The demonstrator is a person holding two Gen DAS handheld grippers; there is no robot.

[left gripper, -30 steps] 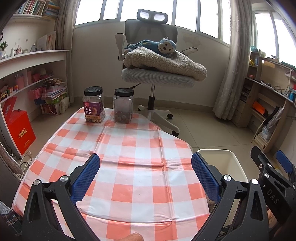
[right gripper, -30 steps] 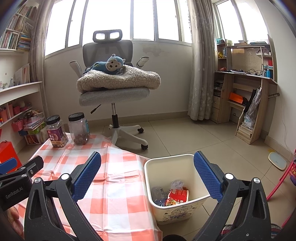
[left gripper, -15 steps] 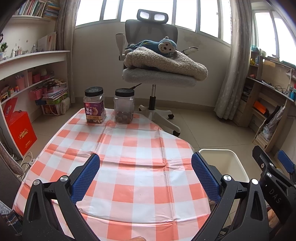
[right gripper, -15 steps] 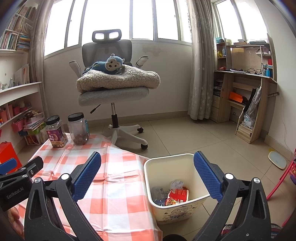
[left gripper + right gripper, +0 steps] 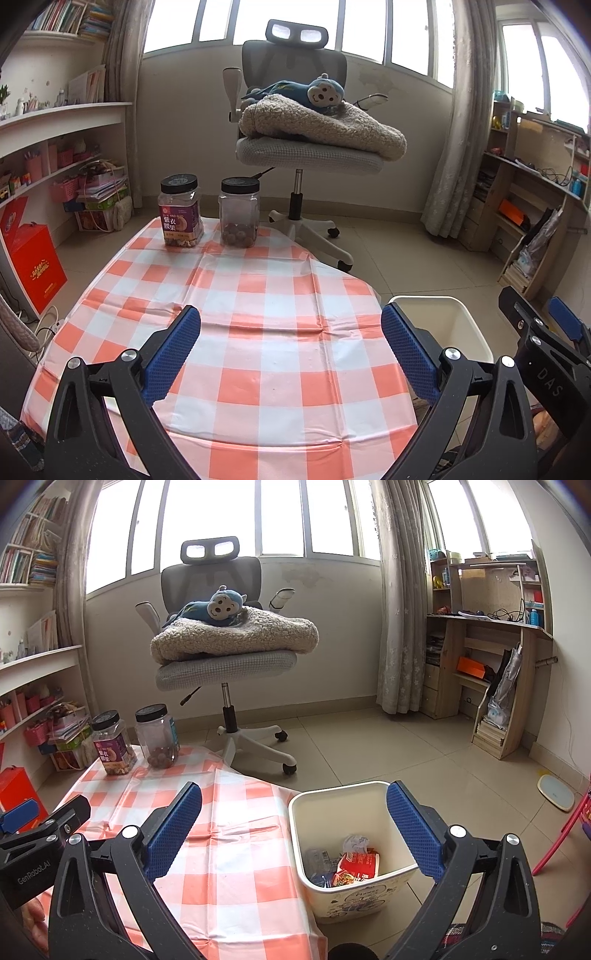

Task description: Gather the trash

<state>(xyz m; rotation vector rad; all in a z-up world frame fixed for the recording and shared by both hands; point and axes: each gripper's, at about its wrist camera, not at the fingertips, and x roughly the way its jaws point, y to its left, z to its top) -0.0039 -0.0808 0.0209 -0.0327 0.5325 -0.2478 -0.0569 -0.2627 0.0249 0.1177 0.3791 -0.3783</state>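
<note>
A white trash bin (image 5: 354,853) stands on the floor at the table's right edge, holding a red wrapper (image 5: 356,864), crumpled paper and clear plastic. In the left wrist view only the bin's rim (image 5: 439,325) shows, past the table. My right gripper (image 5: 293,827) hangs open above the bin and the table's corner, with nothing between its blue pads. Over the near part of the orange-and-white checked tablecloth (image 5: 258,314) my left gripper (image 5: 291,350) is open and empty. No loose trash shows on the cloth.
Two black-lidded jars (image 5: 181,210) (image 5: 239,212) stand at the table's far edge. A grey office chair (image 5: 306,155) with a blanket and a blue plush monkey is behind them. Shelves line the left wall; a wooden desk unit (image 5: 495,664) is at right. A red box (image 5: 35,266) sits on the floor.
Both grippers stay open and empty. The left view has shifted slightly, with the jars and chair appearing a little lower; the right view is nearly unchanged.
</note>
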